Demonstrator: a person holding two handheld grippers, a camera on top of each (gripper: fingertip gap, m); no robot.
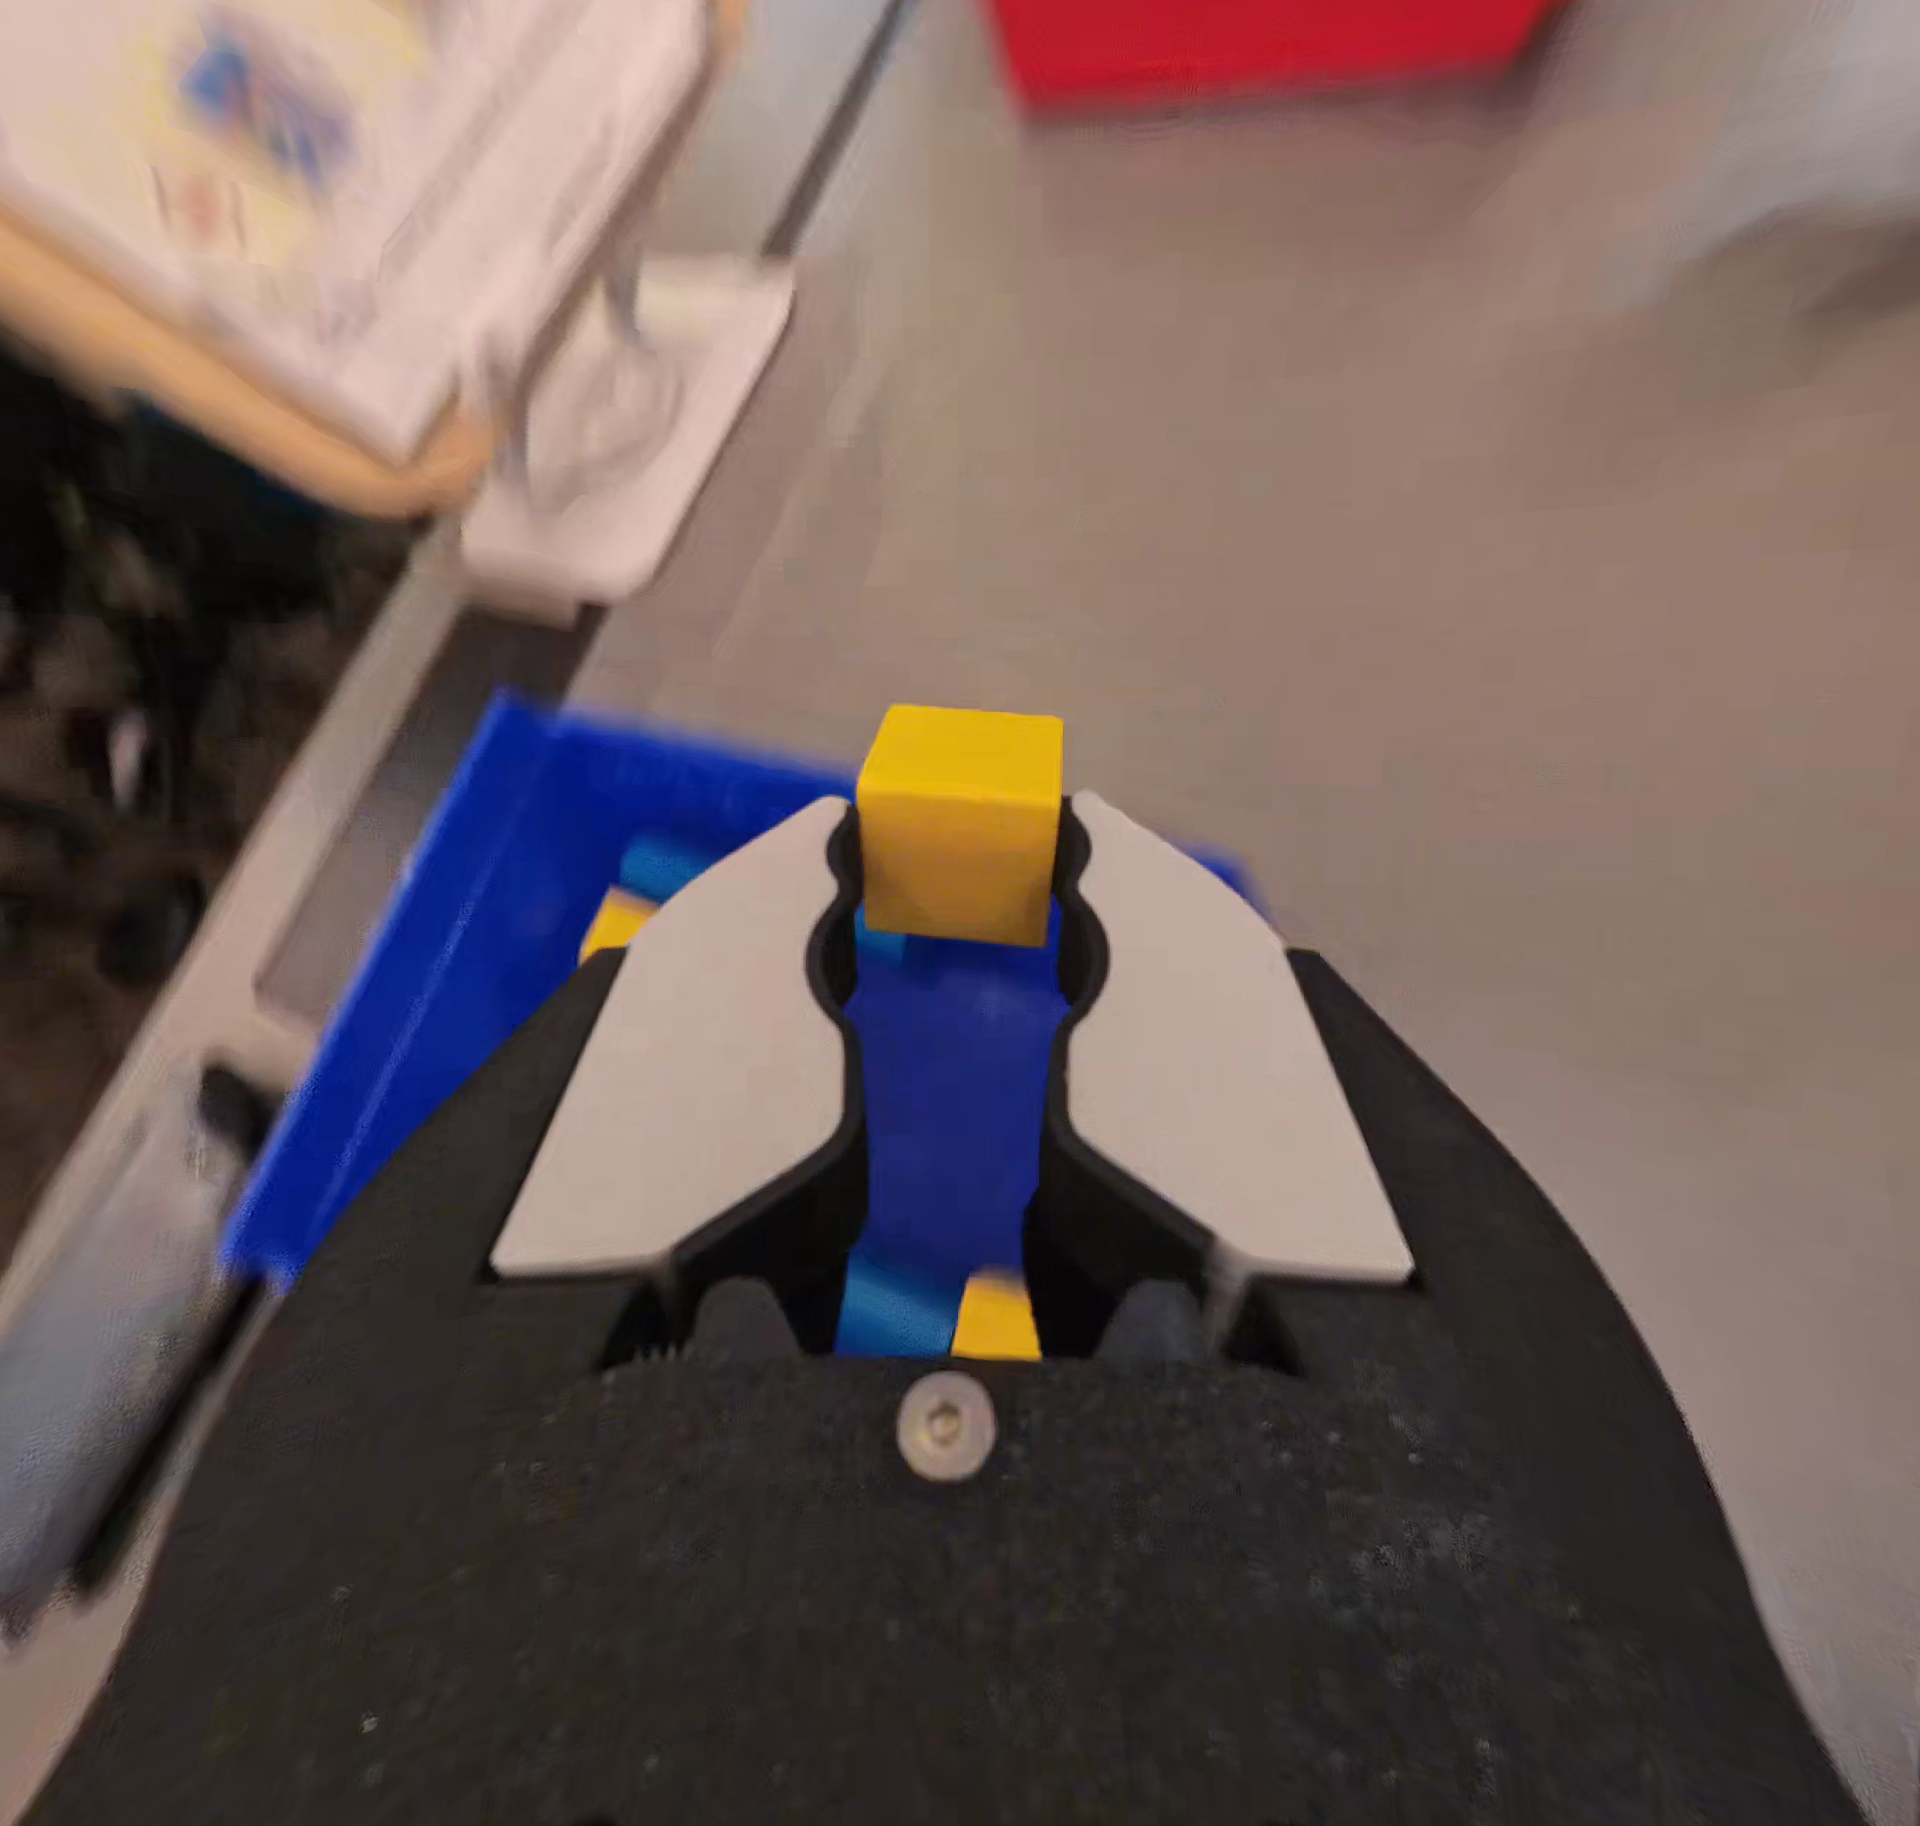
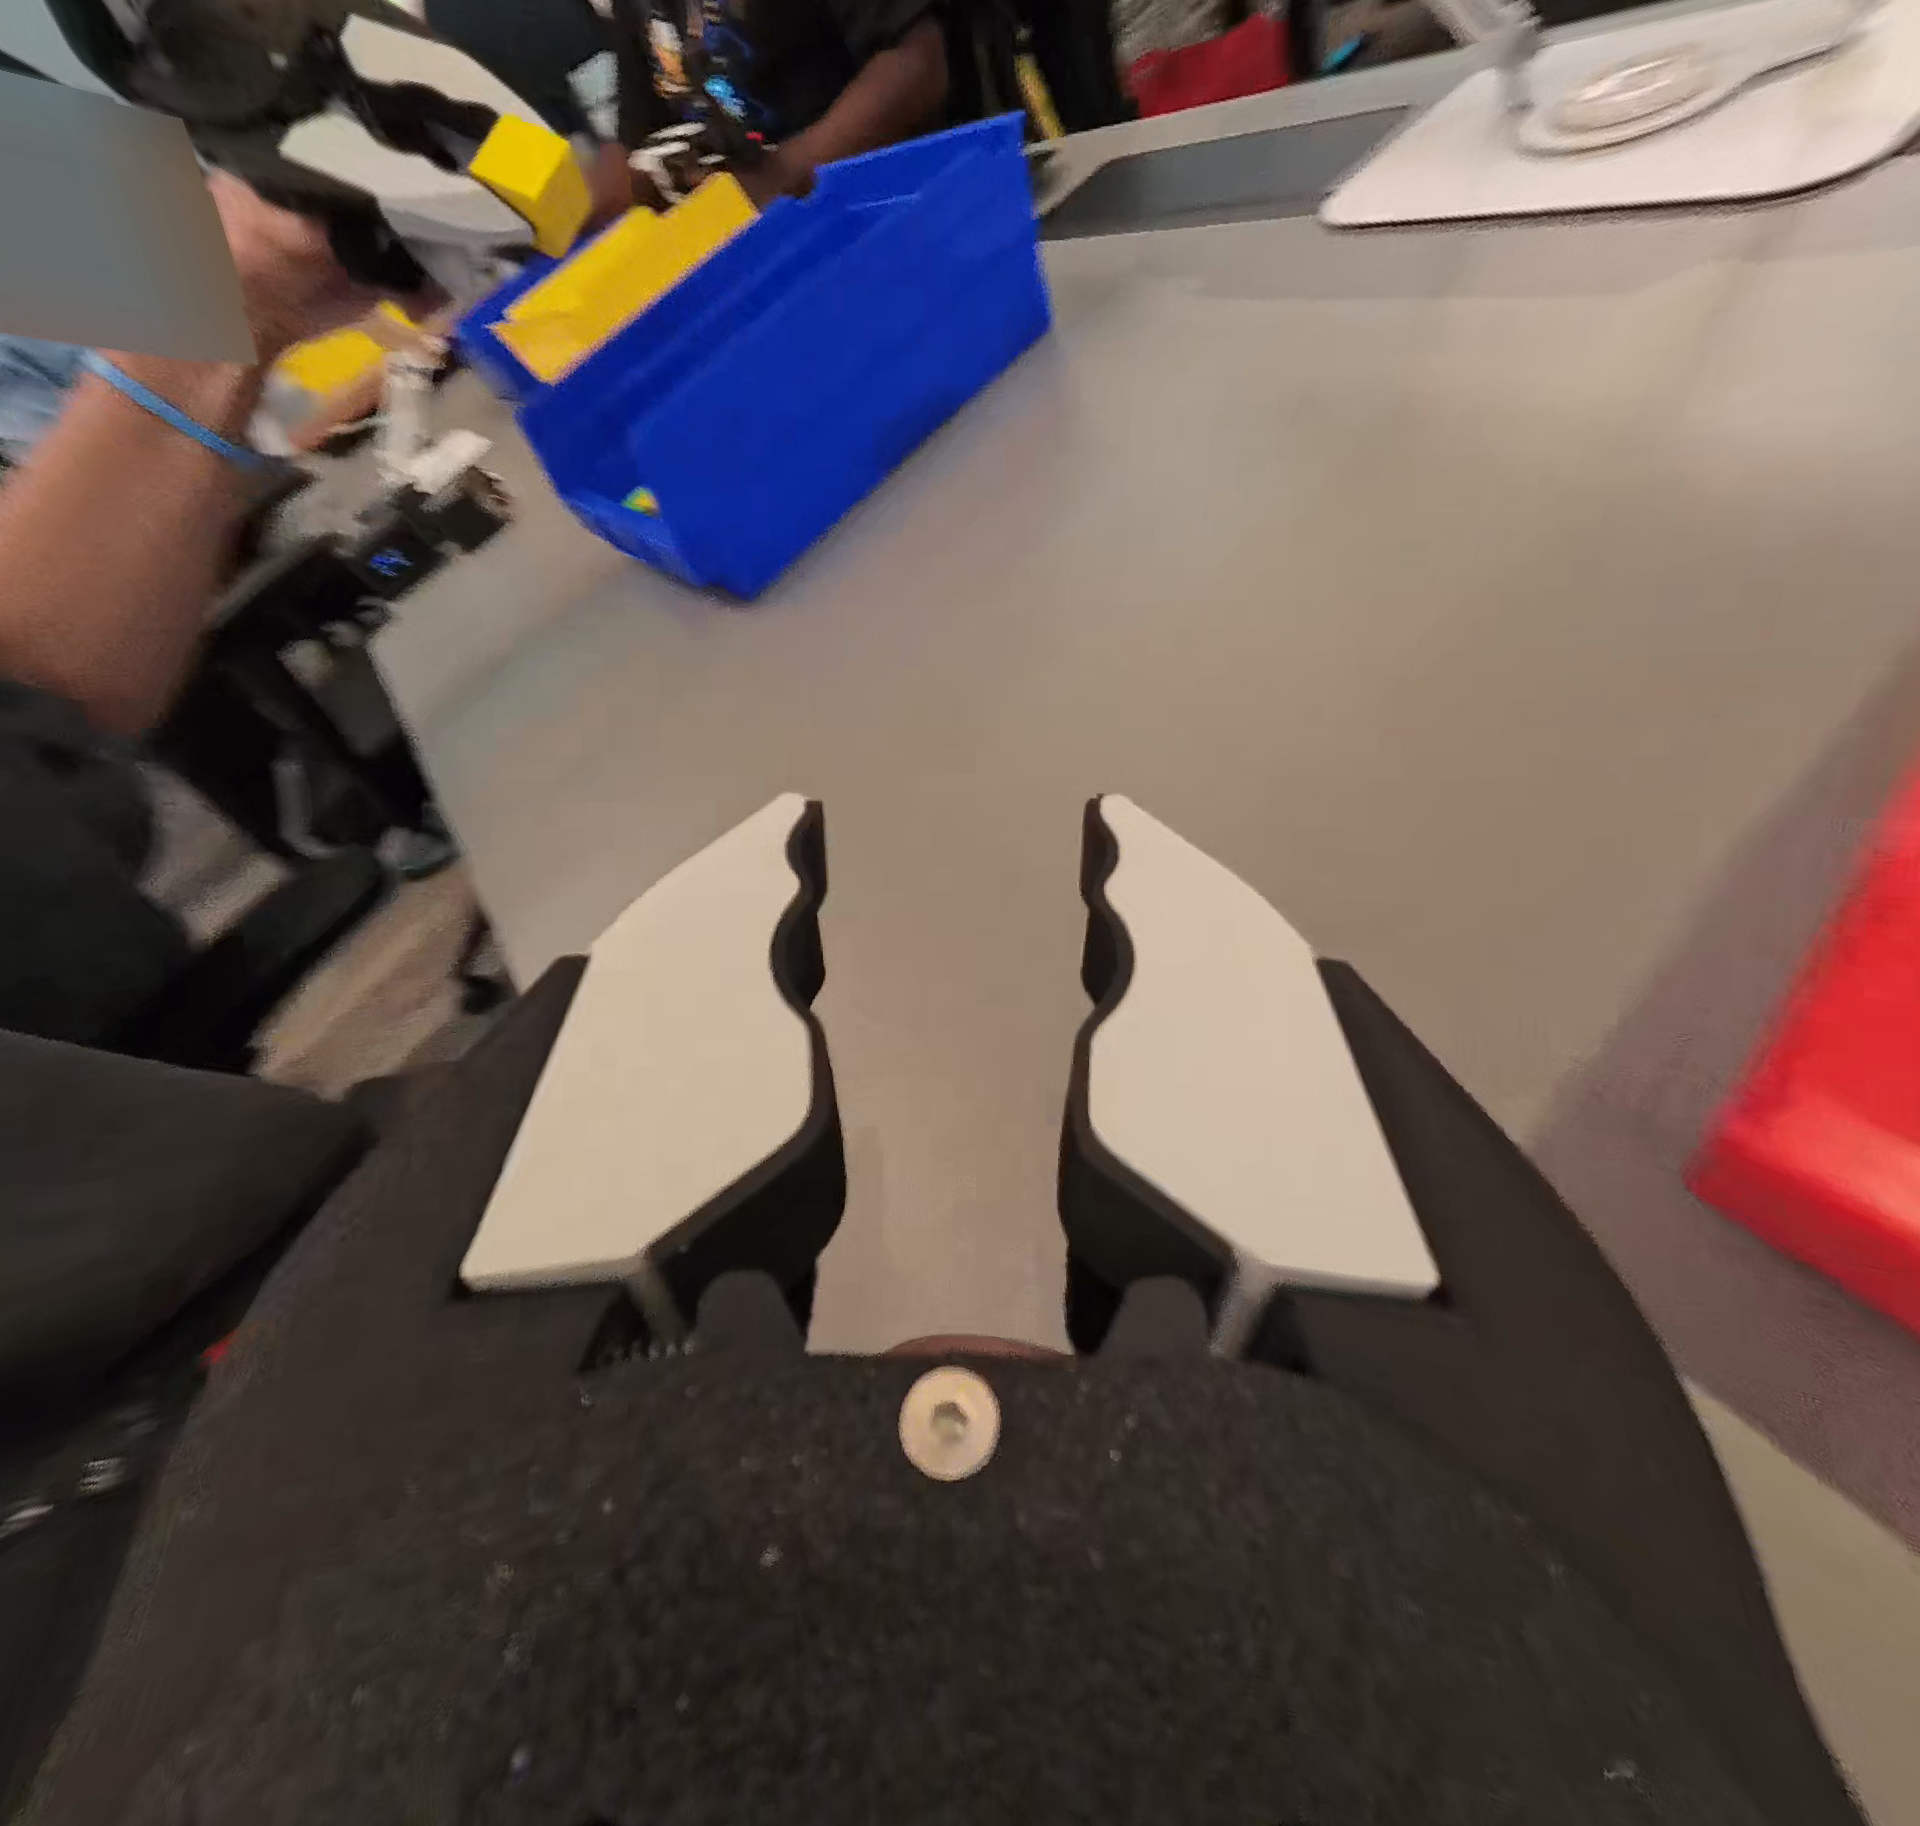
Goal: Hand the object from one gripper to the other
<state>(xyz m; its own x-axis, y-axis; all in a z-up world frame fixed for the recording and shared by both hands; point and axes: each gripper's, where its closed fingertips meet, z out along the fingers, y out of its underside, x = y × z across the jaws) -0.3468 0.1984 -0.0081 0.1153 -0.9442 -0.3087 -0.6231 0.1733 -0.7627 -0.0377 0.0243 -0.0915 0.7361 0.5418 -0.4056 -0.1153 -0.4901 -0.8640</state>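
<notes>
the left gripper (image 1: 958,841) pinches the yellow cube (image 1: 958,826) by its fingertips above the blue bin (image 1: 499,945), while the right gripper (image 2: 951,841) waits empty with jaws apart, well away, so a mistimed release could drop it.

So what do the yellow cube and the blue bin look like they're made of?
Yellow cube: probably painted wood or hard plastic; matte, even colour, crisp edges, no visible give between the left gripper fingers. Blue bin: looks like moulded plastic; uniform colour, thin ribbed walls, slight sheen.
</notes>
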